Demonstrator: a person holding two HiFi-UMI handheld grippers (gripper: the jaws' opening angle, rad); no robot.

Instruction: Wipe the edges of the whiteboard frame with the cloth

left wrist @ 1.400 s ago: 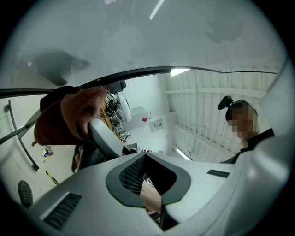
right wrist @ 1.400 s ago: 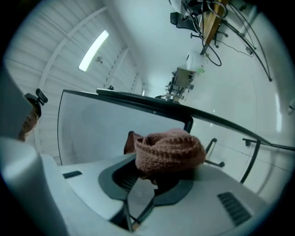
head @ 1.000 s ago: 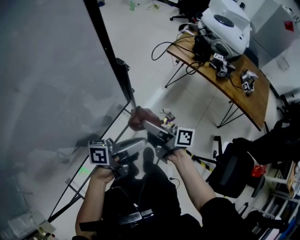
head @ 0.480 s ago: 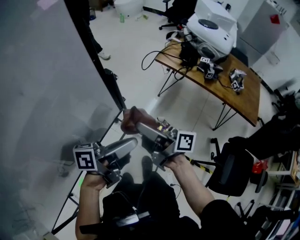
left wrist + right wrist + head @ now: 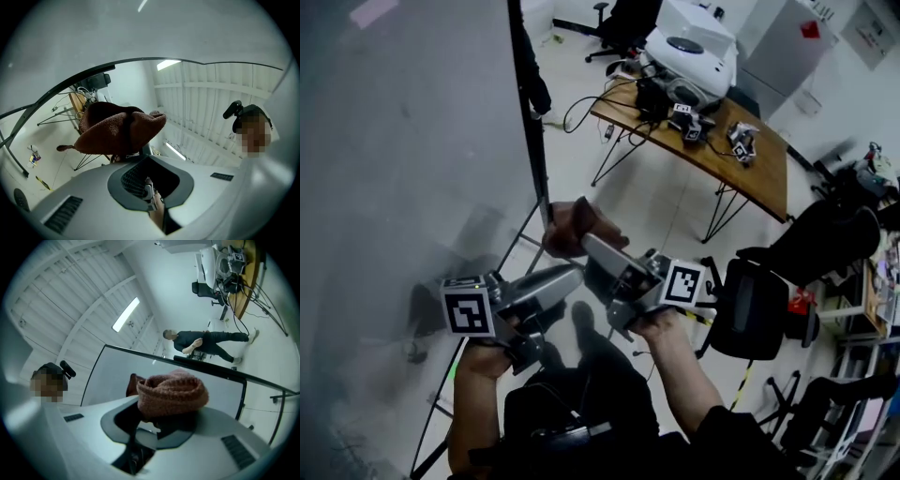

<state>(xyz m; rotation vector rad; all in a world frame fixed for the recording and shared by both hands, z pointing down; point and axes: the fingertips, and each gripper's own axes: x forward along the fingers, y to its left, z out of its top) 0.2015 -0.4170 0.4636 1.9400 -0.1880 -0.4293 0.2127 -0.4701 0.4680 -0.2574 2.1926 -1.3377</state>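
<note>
Your right claw (image 5: 587,243) grips the reddish-brown knitted cloth (image 5: 570,227) against the black frame edge (image 5: 530,141) of the grey whiteboard (image 5: 394,141); how wide your left claw (image 5: 576,273) stands cannot be told.

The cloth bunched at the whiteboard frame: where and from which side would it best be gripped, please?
Take the brown cloth by its free fold nearest the person, coming from below, probably: the right gripper clamps its bunched middle, and its far side lies at the black whiteboard frame.
</note>
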